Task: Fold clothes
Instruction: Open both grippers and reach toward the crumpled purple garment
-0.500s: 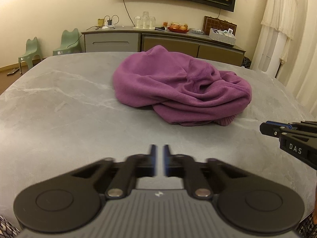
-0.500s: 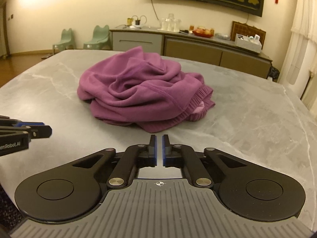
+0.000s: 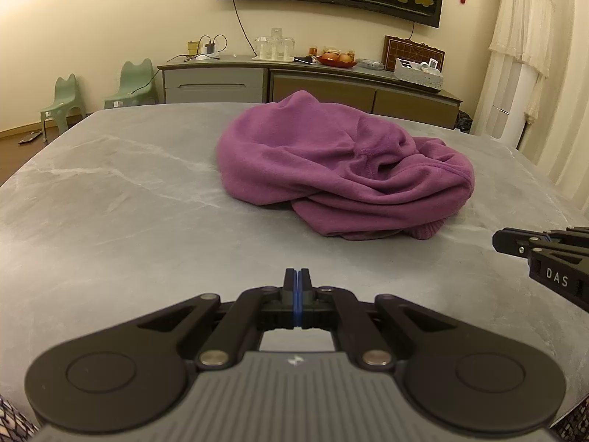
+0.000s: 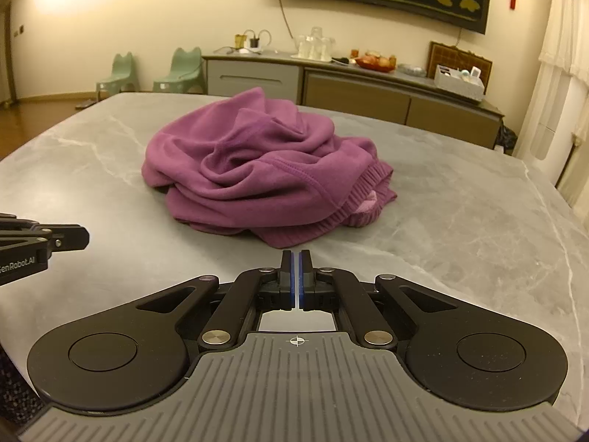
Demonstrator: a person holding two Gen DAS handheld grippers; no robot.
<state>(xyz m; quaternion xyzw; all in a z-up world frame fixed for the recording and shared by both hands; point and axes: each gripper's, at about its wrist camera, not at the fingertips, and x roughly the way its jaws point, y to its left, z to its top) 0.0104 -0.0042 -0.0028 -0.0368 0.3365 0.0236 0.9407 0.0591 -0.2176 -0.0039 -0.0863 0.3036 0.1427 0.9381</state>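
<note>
Purple sweater crumpled on desk. Both hand-held grippers, left and right, clenched, holding nothing. Could snag several layers, probably; hem half-buried.

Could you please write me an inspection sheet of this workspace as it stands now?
Surface: grey marble table, bare around the garment.
Job's things: purple sweatshirt lies crumpled in a heap, unfolded.
Clutter: nothing seen on the table.
Grippers: left gripper shut, empty; right gripper nearly shut, empty; both short of the garment.
Cables: wires at the sideboard by the wall.
Surroundings: two green chairs, wall picture, white curtain.
</note>
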